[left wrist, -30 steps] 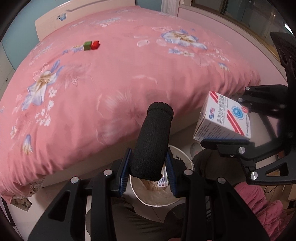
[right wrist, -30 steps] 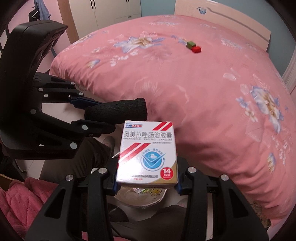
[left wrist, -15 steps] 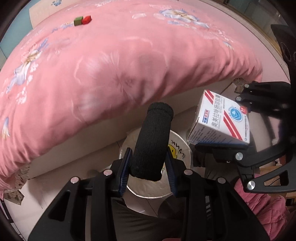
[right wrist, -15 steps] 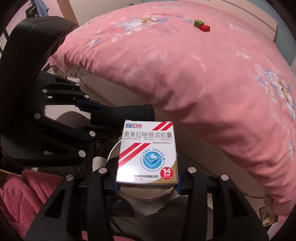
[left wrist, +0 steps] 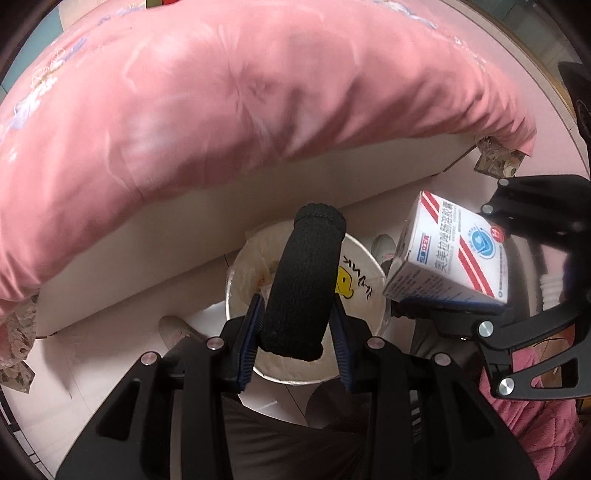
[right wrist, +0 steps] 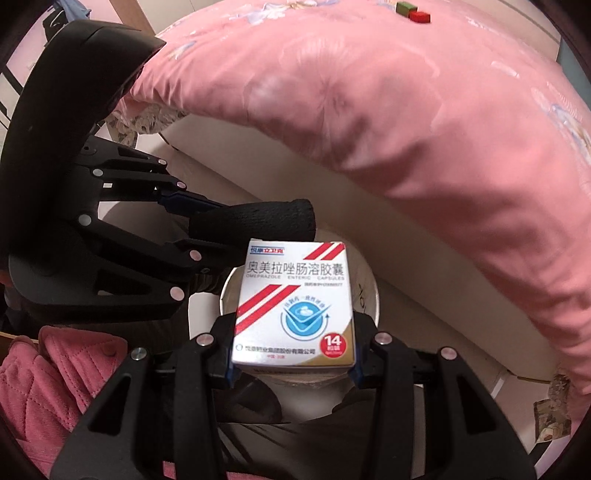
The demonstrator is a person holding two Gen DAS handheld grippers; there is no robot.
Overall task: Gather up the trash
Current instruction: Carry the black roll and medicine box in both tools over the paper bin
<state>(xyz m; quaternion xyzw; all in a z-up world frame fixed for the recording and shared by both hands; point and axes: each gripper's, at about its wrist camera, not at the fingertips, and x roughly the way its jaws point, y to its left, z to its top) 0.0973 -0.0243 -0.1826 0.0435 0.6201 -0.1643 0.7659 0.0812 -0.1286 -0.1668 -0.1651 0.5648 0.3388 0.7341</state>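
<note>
My left gripper [left wrist: 295,332] is shut on a black foam tube [left wrist: 306,273] and holds it over a white round trash bin [left wrist: 362,258] on the floor. My right gripper [right wrist: 291,369] is shut on a white medicine box with red stripes [right wrist: 295,306], also above the bin [right wrist: 365,291]. In the left wrist view the box [left wrist: 447,258] hangs just right of the bin. In the right wrist view the black tube [right wrist: 255,221] lies just behind the box, with the left gripper at the left.
A bed with a pink floral cover [left wrist: 221,92] overhangs a white bed base [left wrist: 184,236] right behind the bin. A red and a green block [right wrist: 413,11] lie far back on the bed. Pink quilted clothing [right wrist: 55,376] shows at the near left.
Both grippers have tilted downward and moved toward the floor. The bin now shows larger under the tube and the box. Both grips are unchanged.
</note>
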